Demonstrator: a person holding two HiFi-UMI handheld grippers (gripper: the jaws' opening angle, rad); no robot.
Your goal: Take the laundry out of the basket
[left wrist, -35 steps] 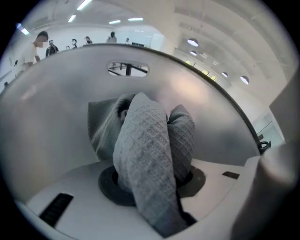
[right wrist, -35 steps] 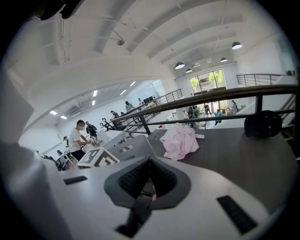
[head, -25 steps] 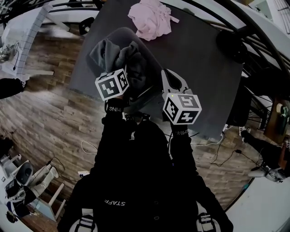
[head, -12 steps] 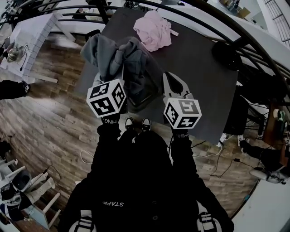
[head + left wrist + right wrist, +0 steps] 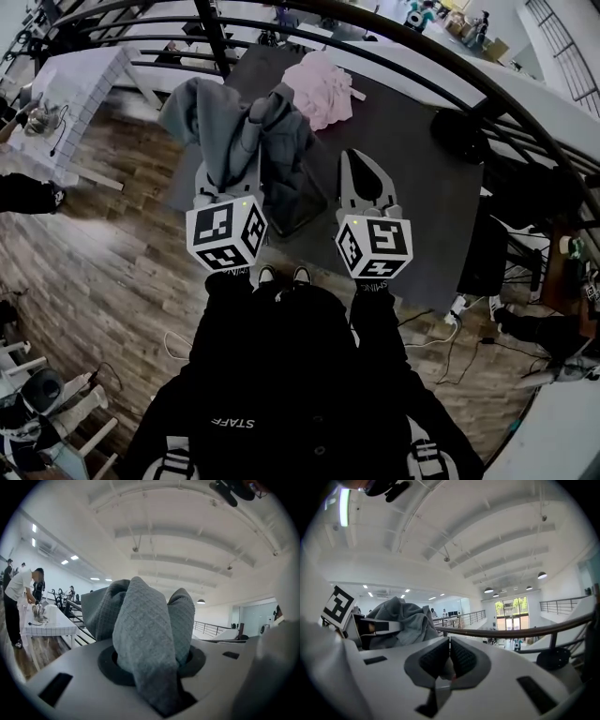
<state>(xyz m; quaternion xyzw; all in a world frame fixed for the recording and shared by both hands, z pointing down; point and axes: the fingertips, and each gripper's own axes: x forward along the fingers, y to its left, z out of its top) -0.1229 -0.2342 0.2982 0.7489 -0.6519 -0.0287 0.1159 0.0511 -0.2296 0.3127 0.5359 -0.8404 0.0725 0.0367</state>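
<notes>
Left tool [image 5: 228,181] pinches grey garment [image 5: 211,112] above the tabletop [image 5: 412,220]; right tool [image 5: 362,161] pressed together, empty.

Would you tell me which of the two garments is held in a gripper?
The grey garment, clamped in the left gripper; the pink garment lies loose on the table.

This is a large open hall used as a shared work floor, not a home. A high white ribbed ceiling [image 5: 497,527] carries round lamps [image 5: 542,575]. Dark metal railings [image 5: 375,28] run along raised walkways, with tall glass doors [image 5: 512,611] at the far end. A person [image 5: 16,602] works at a white table [image 5: 47,625]. Cables [image 5: 448,321] trail across the wood-plank floor [image 5: 103,253].
</notes>
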